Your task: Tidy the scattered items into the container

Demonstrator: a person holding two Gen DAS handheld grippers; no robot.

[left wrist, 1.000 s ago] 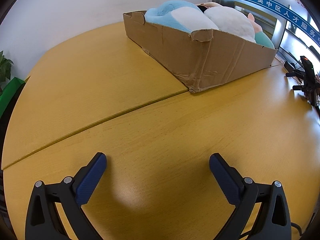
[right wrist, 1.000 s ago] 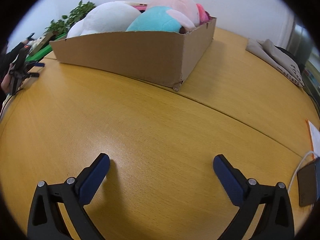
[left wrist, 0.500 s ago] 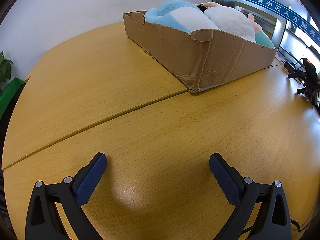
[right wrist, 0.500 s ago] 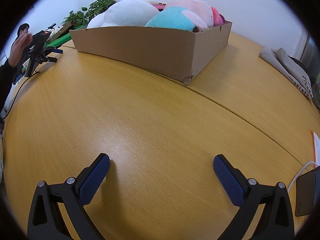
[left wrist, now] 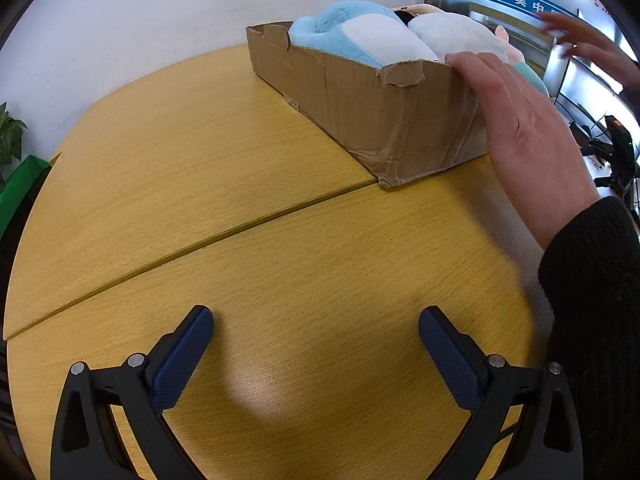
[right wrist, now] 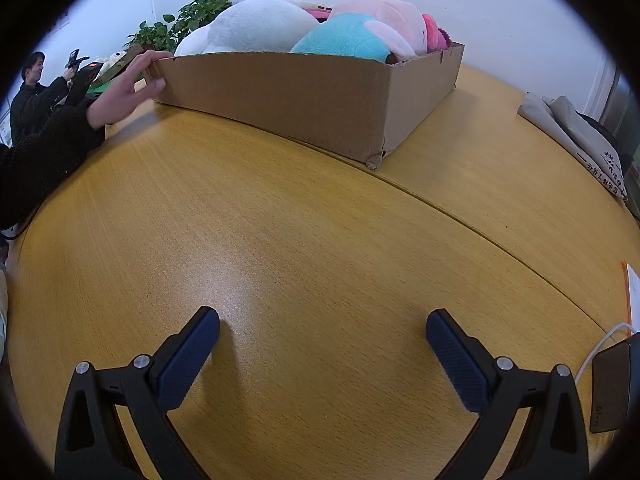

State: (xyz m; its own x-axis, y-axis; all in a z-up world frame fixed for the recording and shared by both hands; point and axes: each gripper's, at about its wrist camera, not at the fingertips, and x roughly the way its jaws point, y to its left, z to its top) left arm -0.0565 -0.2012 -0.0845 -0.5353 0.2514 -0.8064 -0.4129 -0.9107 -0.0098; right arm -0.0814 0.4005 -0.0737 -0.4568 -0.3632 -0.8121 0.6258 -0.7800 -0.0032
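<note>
A brown cardboard box (left wrist: 360, 96) (right wrist: 288, 92) sits at the far side of the wooden table, packed with plush toys: a blue and white one (left wrist: 352, 36), a white one (right wrist: 256, 24), a teal one (right wrist: 344, 38) and a pink rabbit (right wrist: 392, 12). A person's bare hand (left wrist: 520, 120) (right wrist: 128, 84) in a black sleeve rests on the box's corner. My left gripper (left wrist: 316, 336) is open and holds nothing, low over bare tabletop well short of the box. My right gripper (right wrist: 322, 336) is likewise open, with nothing between its fingers.
A seam (left wrist: 200, 240) runs across the yellow table. A grey folded cloth (right wrist: 572, 132) lies at the right, a charger block with a white cable (right wrist: 612, 384) near the right edge. Green plants (right wrist: 188, 20) and a second person with a gripper (right wrist: 36, 92) stand behind.
A hand in a black sleeve has come in and settled on the box's corner. The right wrist view has drifted, so the box sits closer and further right. Both grippers stay open.
</note>
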